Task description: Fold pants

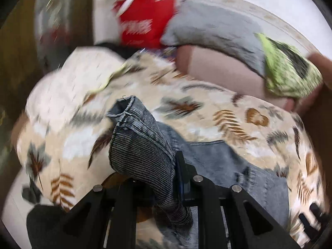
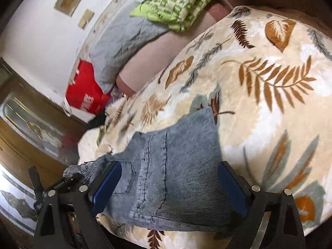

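left claw [image 1: 166, 178] clamped on pants [image 1: 141, 145] hem; right claw [image 2: 168, 186] open w/ pants betw. fingers

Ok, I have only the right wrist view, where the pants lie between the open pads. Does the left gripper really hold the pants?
Observer: Yes. In the left wrist view the left gripper is shut on a bunched part of the pants.
Operator: Which part of the pants is it?
Observer: A stitched edge; its open end sticks up beyond the gripper.
Operator: And the rest of the cloth there?
Observer: It lies flat on the leaf blanket, to the right of the gripper in that view.
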Demonstrator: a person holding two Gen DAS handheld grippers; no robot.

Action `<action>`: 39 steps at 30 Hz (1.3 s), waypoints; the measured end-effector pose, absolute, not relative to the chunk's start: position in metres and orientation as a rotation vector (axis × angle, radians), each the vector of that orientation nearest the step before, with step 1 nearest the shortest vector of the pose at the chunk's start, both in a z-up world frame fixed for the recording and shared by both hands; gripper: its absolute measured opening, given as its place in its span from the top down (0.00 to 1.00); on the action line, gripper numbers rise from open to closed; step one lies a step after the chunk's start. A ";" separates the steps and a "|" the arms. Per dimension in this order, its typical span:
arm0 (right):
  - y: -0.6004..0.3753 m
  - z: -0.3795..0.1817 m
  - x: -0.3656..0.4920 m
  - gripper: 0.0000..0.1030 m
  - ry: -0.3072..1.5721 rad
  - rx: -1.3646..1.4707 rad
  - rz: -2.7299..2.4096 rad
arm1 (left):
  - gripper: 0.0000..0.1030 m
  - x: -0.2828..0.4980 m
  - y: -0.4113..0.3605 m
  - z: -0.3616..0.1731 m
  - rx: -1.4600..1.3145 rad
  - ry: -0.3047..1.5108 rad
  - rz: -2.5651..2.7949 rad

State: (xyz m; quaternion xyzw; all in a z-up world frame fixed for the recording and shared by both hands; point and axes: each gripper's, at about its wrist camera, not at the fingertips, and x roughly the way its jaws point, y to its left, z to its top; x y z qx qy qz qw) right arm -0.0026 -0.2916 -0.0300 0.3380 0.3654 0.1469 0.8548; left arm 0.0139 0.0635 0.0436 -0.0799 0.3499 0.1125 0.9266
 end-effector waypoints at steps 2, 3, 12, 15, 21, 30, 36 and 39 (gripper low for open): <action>-0.303 -0.026 -0.006 0.08 0.737 0.739 0.307 | 0.84 0.010 0.029 0.051 -0.075 0.683 0.187; -0.308 -0.025 -0.008 0.08 0.726 0.752 0.302 | 0.84 0.010 0.018 0.052 -0.049 0.676 0.170; -0.364 -0.031 -0.028 0.08 0.646 0.910 0.198 | 0.84 -0.010 -0.127 0.023 0.222 0.689 -0.090; -0.377 -0.038 -0.031 0.08 0.653 0.954 0.174 | 0.84 -0.008 -0.176 -0.027 0.362 0.825 -0.198; -0.386 -0.051 -0.029 0.08 0.697 0.975 0.158 | 0.83 -0.006 -0.183 -0.036 0.387 0.874 -0.250; -0.337 -0.051 -0.011 0.08 0.830 0.859 0.302 | 0.31 -0.030 -0.136 0.000 0.138 0.906 -0.452; -0.307 -0.058 -0.007 0.08 0.920 0.877 0.368 | 0.28 -0.059 -0.069 0.033 0.052 0.733 -0.421; -0.298 -0.064 -0.009 0.08 0.955 0.937 0.407 | 0.24 -0.048 -0.022 0.030 -0.039 0.725 -0.288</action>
